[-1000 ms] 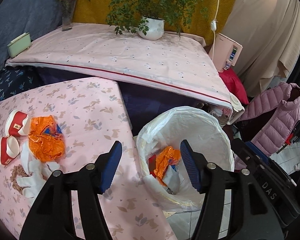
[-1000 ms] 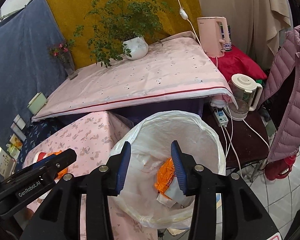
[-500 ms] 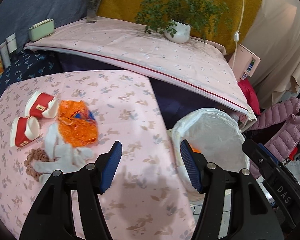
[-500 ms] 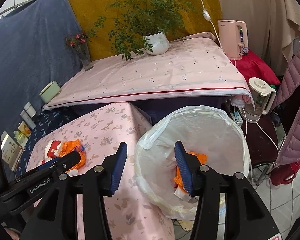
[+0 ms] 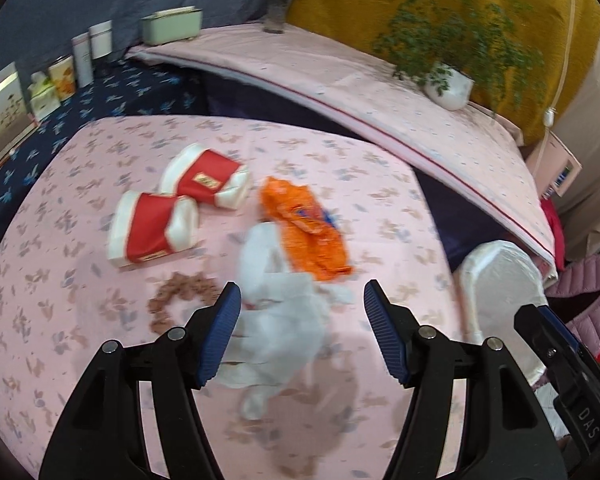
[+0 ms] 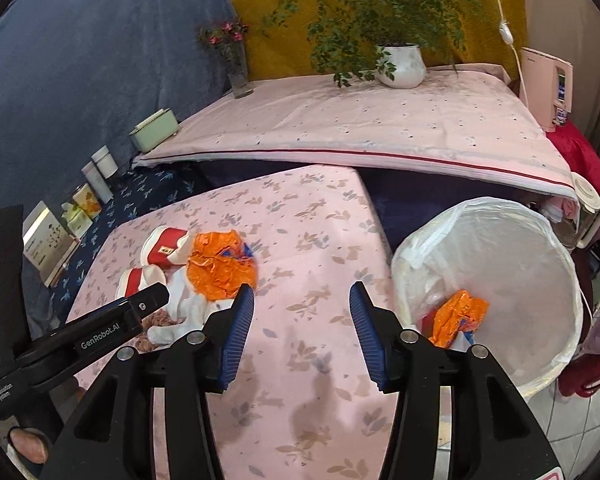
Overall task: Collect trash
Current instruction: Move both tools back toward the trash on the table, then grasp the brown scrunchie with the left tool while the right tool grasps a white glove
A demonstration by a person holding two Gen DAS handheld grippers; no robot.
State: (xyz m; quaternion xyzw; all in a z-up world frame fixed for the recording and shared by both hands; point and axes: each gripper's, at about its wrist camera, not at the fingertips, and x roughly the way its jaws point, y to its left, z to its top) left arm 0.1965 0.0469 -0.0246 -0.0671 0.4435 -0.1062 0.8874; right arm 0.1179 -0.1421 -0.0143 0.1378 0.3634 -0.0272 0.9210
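The left claw (image 5: 302, 334) hangs open and empty over the white tissue (image 5: 278, 320) near the desk's (image 5: 80, 320) near edge; its jaws have just widened. The right claw (image 6: 302, 330), also open with nothing between its jaws, hovers over bare cloth by the right edge. Risk: the limp tissue may tear or come up only in part, and closing could drag in the orange wrapper (image 5: 306, 228) touching it. The bin (image 6: 540, 248), beside the desk's right edge, already holds 1 orange wrapper.

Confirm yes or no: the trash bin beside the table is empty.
No, the trash bin already holds a crumpled orange wrapper at its bottom.
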